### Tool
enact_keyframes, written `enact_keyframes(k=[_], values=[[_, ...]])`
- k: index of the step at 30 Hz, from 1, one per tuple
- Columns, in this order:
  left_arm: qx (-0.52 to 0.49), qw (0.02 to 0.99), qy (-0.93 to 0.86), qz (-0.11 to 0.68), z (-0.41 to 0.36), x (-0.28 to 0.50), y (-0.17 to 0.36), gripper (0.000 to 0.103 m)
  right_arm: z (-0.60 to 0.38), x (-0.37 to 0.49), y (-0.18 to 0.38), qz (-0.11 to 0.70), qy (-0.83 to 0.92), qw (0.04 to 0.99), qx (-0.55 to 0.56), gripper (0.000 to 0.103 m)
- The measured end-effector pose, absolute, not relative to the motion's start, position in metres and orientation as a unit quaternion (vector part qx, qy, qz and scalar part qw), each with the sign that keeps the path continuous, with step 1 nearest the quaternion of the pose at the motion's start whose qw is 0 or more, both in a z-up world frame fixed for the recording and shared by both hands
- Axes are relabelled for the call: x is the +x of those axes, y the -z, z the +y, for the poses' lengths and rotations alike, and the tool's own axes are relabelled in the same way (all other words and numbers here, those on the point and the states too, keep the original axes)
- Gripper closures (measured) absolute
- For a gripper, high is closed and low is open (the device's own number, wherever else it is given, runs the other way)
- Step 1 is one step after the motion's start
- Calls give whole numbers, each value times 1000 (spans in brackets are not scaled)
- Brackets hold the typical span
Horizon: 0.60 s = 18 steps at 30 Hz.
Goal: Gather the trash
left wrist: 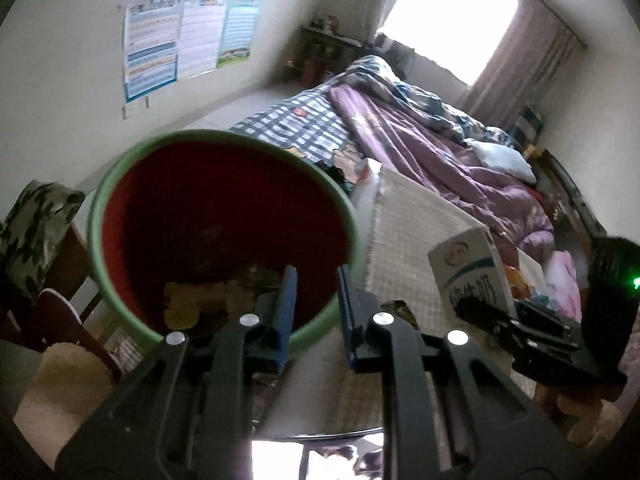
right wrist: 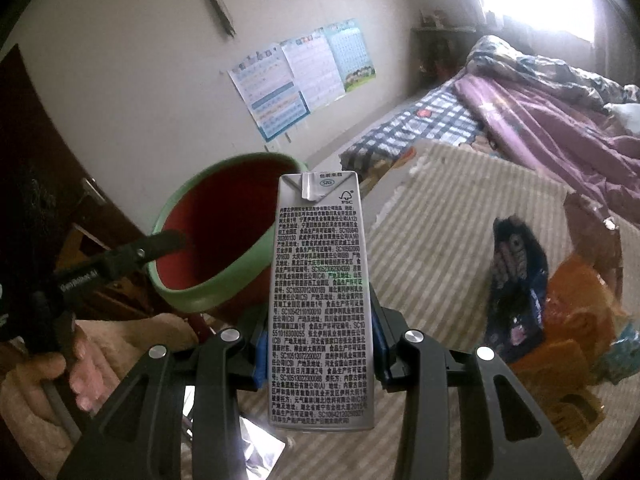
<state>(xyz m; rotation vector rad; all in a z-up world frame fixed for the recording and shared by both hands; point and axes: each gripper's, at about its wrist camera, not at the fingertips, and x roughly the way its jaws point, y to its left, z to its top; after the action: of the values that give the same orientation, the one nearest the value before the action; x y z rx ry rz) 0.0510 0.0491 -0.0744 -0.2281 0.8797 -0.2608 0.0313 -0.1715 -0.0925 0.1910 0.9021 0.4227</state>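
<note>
Trash collection at a bedside: left gripper [left wrist: 316,312] clenched on the rim of the red, green-rimmed bin [right wrist: 224,276], holding it tilted; to its right, right gripper [right wrist: 320,344] grasps an upright milk carton [right wrist: 320,300]. Best move, likely: carry carton over the mouth, then release.

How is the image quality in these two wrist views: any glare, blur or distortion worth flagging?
Left wrist view: the bright window is blown out white, the green-rimmed red bin has a motion-smeared rim, and fisheye bends the walls. Right wrist view: window glare washes out the top right corner, while the grey printed milk carton is sharp and readable.
</note>
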Motion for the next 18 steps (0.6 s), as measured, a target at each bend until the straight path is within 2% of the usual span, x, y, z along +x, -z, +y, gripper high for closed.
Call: enact_keyframes(k=[1,2,3,5,10,14,18], values=[[-111,890,125,425,50,52,75,81,-172,32,92,430,-200,875,96,65],[-113,889,126,425,49,52,75,71,-172,32,90,427,-197,877,97,65],[-114,888,130,426,45,53,75,57,-173,33,87,422,-194,880,97,65],[-111,884,152,428,34,52,77,47,-179,34,81,411,-183,888,98,65],[-52,864,216,451,-17,51,94,46,-199,33,77,404,-159,894,114,65],[10,847,236,477,-51,54,120,41,-211,27,80,407,-149,893,122,65],[27,839,222,496,-59,58,139,36,-220,22,84,411,-144,890,133,65]])
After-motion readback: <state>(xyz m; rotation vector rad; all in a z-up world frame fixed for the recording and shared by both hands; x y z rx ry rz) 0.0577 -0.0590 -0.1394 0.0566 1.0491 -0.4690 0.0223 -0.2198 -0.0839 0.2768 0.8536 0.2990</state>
